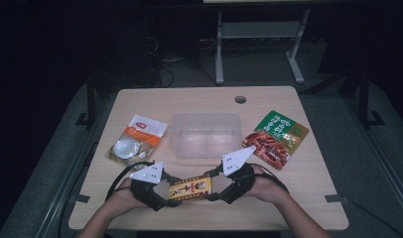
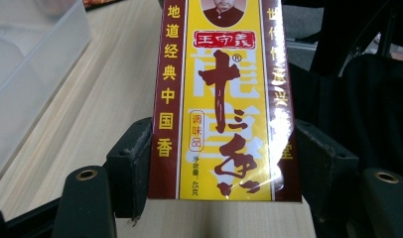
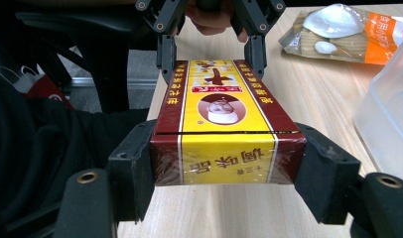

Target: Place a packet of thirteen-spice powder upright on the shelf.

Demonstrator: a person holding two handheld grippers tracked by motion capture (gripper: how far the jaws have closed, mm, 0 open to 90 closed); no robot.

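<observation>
A long yellow and dark red spice box (image 1: 190, 188) is held level just above the front of the wooden table (image 1: 199, 101), between both hands. My left gripper (image 1: 170, 191) is shut on its left end, and in the left gripper view the pads press both sides of the box (image 2: 222, 99). My right gripper (image 1: 212, 186) is shut on the opposite end. In the right gripper view its pads clamp the near end of the box (image 3: 224, 104), and the left gripper (image 3: 212, 49) grips the far end.
A clear plastic container (image 1: 206, 134) stands mid-table just beyond the box. An orange and white packet (image 1: 137, 139) lies to its left, a green and red packet (image 1: 276, 136) to its right. A cable hole (image 1: 240, 99) is near the far edge.
</observation>
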